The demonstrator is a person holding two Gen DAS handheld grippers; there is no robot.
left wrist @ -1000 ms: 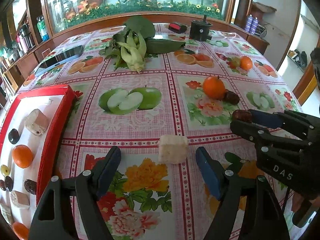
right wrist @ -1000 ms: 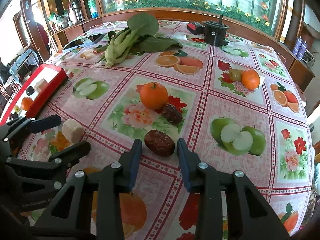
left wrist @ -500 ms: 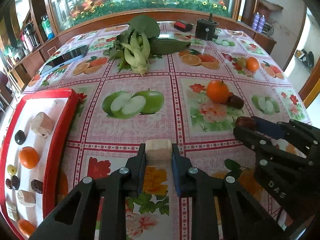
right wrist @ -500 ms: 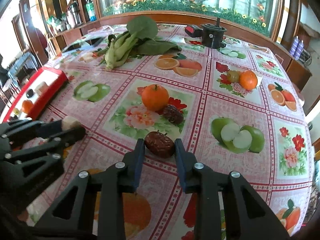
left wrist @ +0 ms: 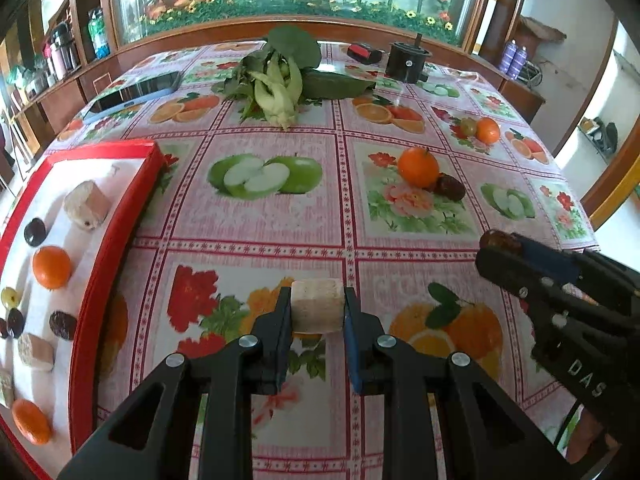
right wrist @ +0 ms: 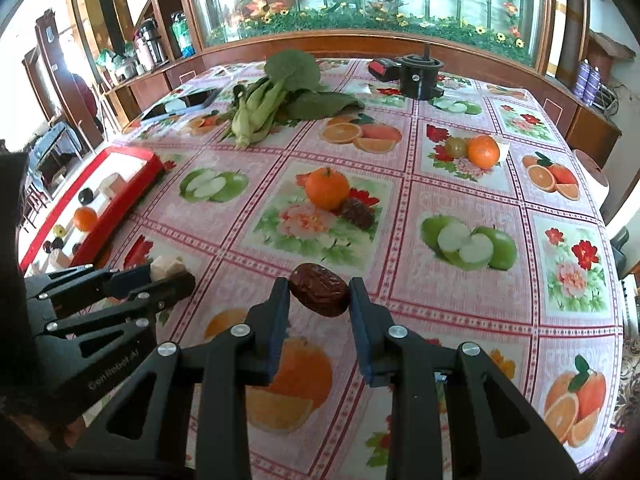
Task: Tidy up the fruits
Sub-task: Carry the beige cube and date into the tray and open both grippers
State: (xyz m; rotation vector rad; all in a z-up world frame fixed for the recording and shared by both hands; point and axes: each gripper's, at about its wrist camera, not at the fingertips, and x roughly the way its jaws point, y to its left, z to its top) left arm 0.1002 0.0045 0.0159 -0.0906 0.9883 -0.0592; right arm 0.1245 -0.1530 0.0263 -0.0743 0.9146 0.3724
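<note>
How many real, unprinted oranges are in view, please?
4. Two in the red tray: a middle orange and a near orange. Two on the table: a central orange and a far-right orange. The tray is cropped; more may hide.

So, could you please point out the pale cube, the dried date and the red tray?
pale cube (left wrist: 317, 307), left wrist view, front face.
dried date (right wrist: 320, 295), right wrist view, middle of its wrinkled skin.
red tray (left wrist: 105, 245), left wrist view, right rim.

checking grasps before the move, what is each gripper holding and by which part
Left gripper pinches the pale cube by its two side faces. Right gripper clamps the dried red date at its two ends.
</note>
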